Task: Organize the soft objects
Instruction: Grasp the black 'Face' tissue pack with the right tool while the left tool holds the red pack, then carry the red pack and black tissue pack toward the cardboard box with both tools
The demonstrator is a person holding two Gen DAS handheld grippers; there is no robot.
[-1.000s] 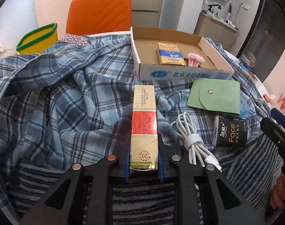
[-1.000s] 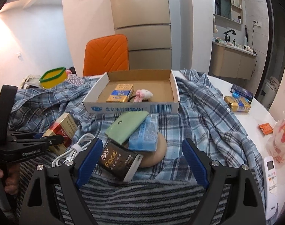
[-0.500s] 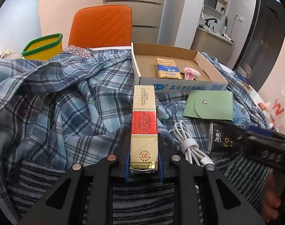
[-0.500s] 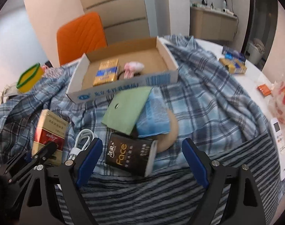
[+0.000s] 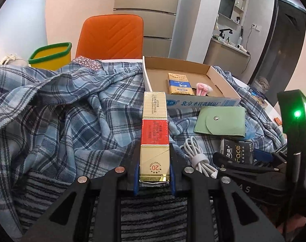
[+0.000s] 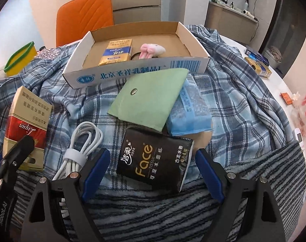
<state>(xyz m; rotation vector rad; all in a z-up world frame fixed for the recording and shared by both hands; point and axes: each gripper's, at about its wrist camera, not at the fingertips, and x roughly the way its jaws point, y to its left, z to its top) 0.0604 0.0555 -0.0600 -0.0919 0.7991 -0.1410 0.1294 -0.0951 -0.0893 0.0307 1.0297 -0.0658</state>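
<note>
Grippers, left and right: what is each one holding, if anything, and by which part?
The left gripper clamps the red-and-gold pack by its near end, across the narrow sides. The right gripper is open around the black tissue pack, holding nothing.

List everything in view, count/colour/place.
cardboard tray: 1, brown-white, far centre
gold-blue pack: 1, in tray
plush toy: 1, pink, in tray
snap pouch: 1, green, before tray
wipes pack: 1, blue, under pouch
Face tissue pack: 1, black, between right tongs
coiled cable: 1, white, left of tissues
gold-red carton: 1, in left tongs
plaid shirt: 1, blue, underneath
left tongs: shut on carton
right tongs: open
</note>
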